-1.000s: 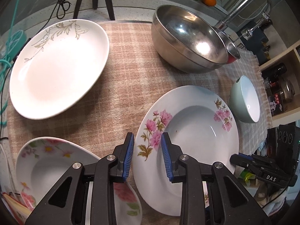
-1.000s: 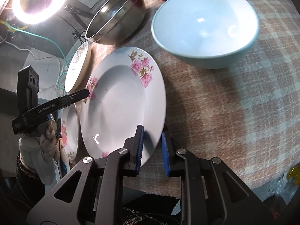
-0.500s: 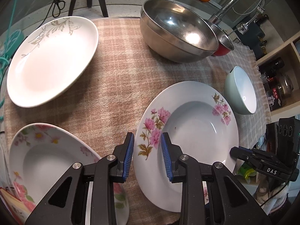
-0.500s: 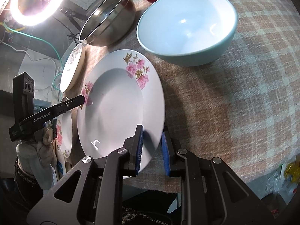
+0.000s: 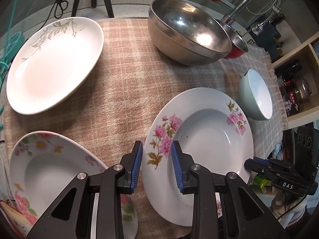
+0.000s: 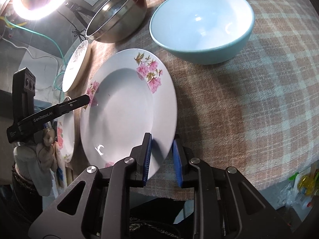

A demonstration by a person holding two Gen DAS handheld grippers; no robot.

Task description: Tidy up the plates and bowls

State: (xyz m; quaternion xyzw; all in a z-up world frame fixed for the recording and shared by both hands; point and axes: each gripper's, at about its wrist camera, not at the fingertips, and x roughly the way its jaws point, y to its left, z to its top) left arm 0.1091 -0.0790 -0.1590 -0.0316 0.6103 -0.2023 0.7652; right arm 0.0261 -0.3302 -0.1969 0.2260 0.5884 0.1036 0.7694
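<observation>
Two flowered plates sit nearest me on the plaid cloth [image 5: 123,91] over the desk. My right gripper [image 6: 162,159] has its jaws astride the near rim of the pink-flower plate [image 6: 127,115]; they have just been opening, and now stand narrow with the rim between them, the pads a little clear of it. That plate lies flat, its flower sprays on opposite sides of the rim. My left gripper [image 5: 156,165] hangs over the cloth at that plate's other edge, jaws narrow and holding nothing. A second flowered plate [image 5: 49,171] lies to its left, tipped up at one side. An oval plate [image 5: 53,63] lies beyond, long axis running away from me. A steel bowl [image 5: 189,31], a red bowl [image 5: 237,49] behind it and a pale blue bowl [image 6: 201,25] stand upright.
</observation>
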